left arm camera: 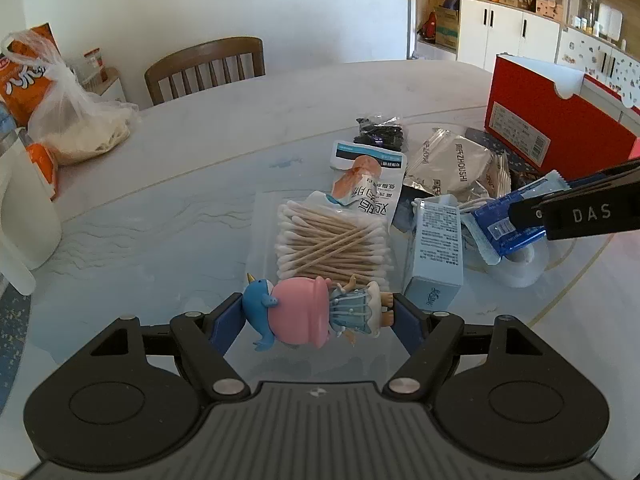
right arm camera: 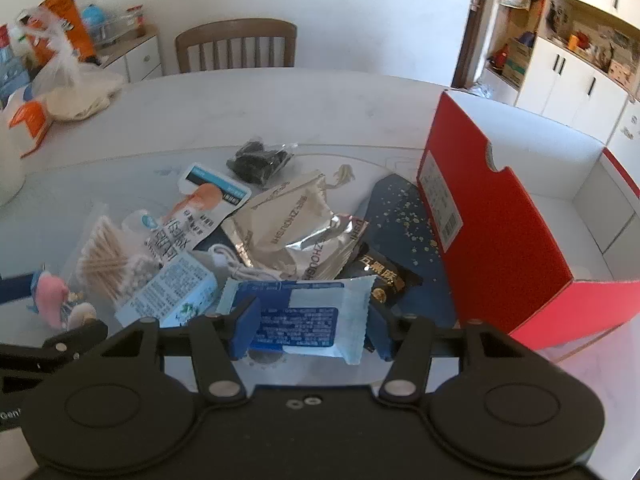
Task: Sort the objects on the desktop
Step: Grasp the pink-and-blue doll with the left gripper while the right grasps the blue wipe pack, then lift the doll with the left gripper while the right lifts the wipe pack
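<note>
A small figurine (left arm camera: 316,312) with a pink body and a blue penguin-like part is clamped sideways between the blue pads of the left claw (left arm camera: 320,314), just above the pale tabletop (left arm camera: 160,208). Directly beyond it, a clear bag of cotton swabs (left arm camera: 332,240) is seen lying flat, with a light blue carton (left arm camera: 434,256) just beside it. A blue and white sachet (right arm camera: 304,316) is gripped across its width by the right claw (right arm camera: 310,326), held in front of the pile of packets. Behind it, a crumpled silver pouch (right arm camera: 296,224), a black snack packet (right arm camera: 380,280) and a white cable (right arm camera: 236,264) are heaped together. A red box (right arm camera: 492,232), open at the top with a white inside, is stood to the right of the heap, on a dark blue speckled sheet (right arm camera: 400,216). A wooden chair (right arm camera: 236,44) is placed at the far edge.
</note>
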A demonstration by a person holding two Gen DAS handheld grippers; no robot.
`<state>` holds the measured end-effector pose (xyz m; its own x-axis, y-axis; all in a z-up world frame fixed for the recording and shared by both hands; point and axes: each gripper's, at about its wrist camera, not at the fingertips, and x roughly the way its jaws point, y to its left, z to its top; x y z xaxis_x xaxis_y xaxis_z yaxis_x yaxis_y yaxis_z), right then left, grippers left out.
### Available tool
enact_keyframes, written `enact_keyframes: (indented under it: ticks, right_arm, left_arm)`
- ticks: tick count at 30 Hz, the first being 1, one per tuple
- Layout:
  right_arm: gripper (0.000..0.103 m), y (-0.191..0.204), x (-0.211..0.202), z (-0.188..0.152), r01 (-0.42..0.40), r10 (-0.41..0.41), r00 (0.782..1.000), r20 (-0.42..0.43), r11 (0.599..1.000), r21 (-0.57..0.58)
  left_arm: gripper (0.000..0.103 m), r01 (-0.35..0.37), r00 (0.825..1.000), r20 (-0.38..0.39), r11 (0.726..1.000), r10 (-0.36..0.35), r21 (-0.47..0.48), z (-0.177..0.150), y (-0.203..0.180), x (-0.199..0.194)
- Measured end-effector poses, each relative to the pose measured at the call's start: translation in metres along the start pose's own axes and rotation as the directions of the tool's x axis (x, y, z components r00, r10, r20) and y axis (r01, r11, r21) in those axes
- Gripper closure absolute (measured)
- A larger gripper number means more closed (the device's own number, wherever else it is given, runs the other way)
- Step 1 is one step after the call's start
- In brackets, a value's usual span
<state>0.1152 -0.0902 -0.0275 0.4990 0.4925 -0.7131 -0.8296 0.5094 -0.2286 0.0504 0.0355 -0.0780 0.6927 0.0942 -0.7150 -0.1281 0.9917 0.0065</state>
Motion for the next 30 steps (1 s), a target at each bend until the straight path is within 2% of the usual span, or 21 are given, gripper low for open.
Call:
enact_keyframes:
  ticks: [4, 9, 12, 13, 14, 15, 16, 18, 23, 30]
  right_arm:
    - [0.046, -0.002, 0.000, -0.001, -0.003, 0.003, 1.000, 0.007, 1.000, 0.002]
    - [0.057, -0.005, -0.004, -0.002, -0.010, 0.009, 1.000, 0.020, 1.000, 0.005]
    - [0.055, -0.005, -0.004, -0.002, 0.000, 0.000, 1.000, 0.014, 1.000, -0.001]
    - [0.046, -0.005, -0.002, -0.002, 0.010, -0.010, 1.000, 0.006, 1.000, -0.008]
    - [0.028, -0.005, 0.000, -0.003, 0.019, -0.019, 1.000, 0.000, 1.000, -0.011]
    - [0.020, -0.005, 0.000, -0.005, 0.025, -0.025, 1.000, 0.005, 1.000, -0.009]
    - [0.016, -0.006, -0.001, -0.006, 0.021, -0.021, 1.000, 0.016, 1.000, -0.008]
    - [0.016, -0.004, -0.002, -0.006, 0.016, -0.016, 1.000, 0.019, 1.000, -0.013]
    - [0.002, 0.006, -0.002, -0.004, 0.019, -0.019, 1.000, 0.025, 1.000, -0.019]
    - [0.001, 0.022, 0.015, -0.007, 0.053, -0.054, 0.999, -0.006, 0.997, -0.055]
  left_arm:
    - [0.025, 0.003, 1.000, -0.001, 1.000, -0.003, -0.004, -0.001, 0.001, -0.003]
    - [0.025, 0.003, 1.000, 0.001, 1.000, -0.003, -0.011, -0.002, 0.000, -0.007]
    - [0.025, 0.008, 1.000, 0.003, 1.000, -0.008, -0.009, -0.002, 0.000, -0.009]
    - [0.025, 0.007, 1.000, 0.003, 1.000, -0.007, -0.009, -0.002, 0.000, -0.009]
    - [0.025, 0.008, 1.000, 0.002, 1.000, -0.008, -0.011, -0.002, 0.000, -0.009]
    - [0.025, 0.009, 1.000, 0.000, 1.000, -0.009, -0.013, -0.002, 0.000, -0.009]
    - [0.025, 0.009, 1.000, 0.000, 1.000, -0.009, -0.013, -0.002, 0.000, -0.009]
    - [0.025, 0.008, 1.000, 0.001, 1.000, -0.008, -0.011, -0.002, 0.000, -0.009]
    - [0.025, 0.008, 1.000, -0.003, 1.000, -0.008, -0.013, -0.002, 0.001, -0.008]
    - [0.025, 0.000, 1.000, -0.012, 1.000, 0.000, -0.020, -0.005, 0.004, -0.007]
